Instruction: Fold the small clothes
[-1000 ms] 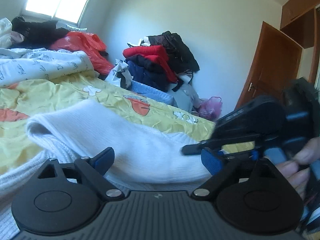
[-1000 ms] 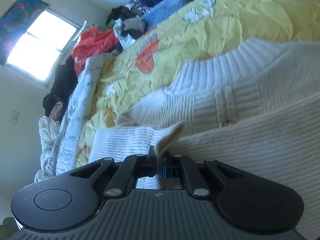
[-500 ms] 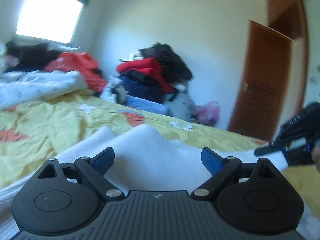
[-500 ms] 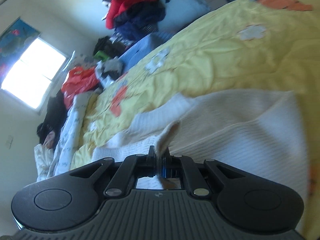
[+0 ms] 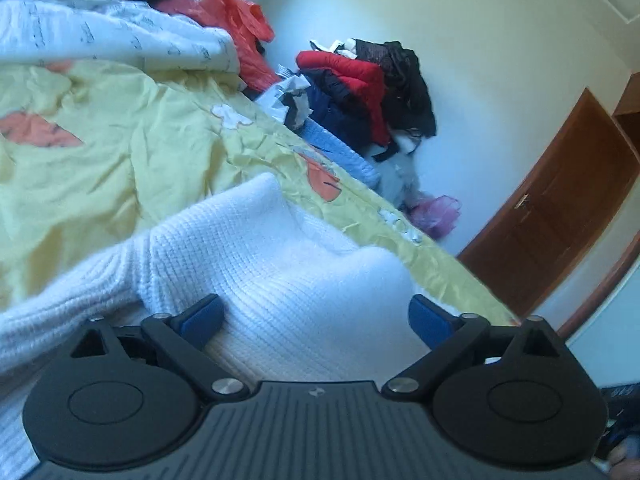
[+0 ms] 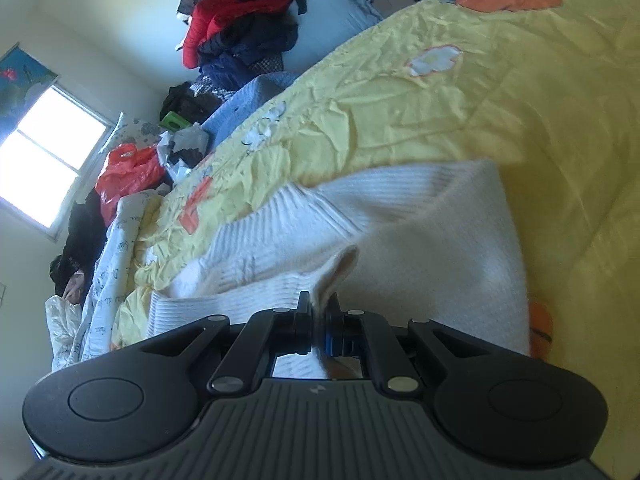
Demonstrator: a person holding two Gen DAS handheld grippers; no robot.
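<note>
A white knitted sweater [image 5: 280, 272] lies on the yellow bedspread [image 5: 120, 152]. My left gripper [image 5: 316, 318] is open, its blue pads apart just over a raised fold of the sweater. In the right wrist view the same sweater [image 6: 420, 224] lies partly folded on the bedspread [image 6: 480, 100]. My right gripper [image 6: 319, 320] is shut on a pinched edge of the sweater, which sticks up between the jaws.
A pile of red, dark and black clothes [image 5: 360, 88] stands by the wall past the bed; it also shows in the right wrist view [image 6: 240, 32]. A white printed quilt [image 5: 100, 40] and an orange bag [image 5: 236, 24] lie at the bed's far end. A brown door [image 5: 560, 208] is on the right.
My right gripper has carried the held sweater edge across, so the sweater lies more folded. My left gripper has tilted and stayed open; the right gripper has left its view.
</note>
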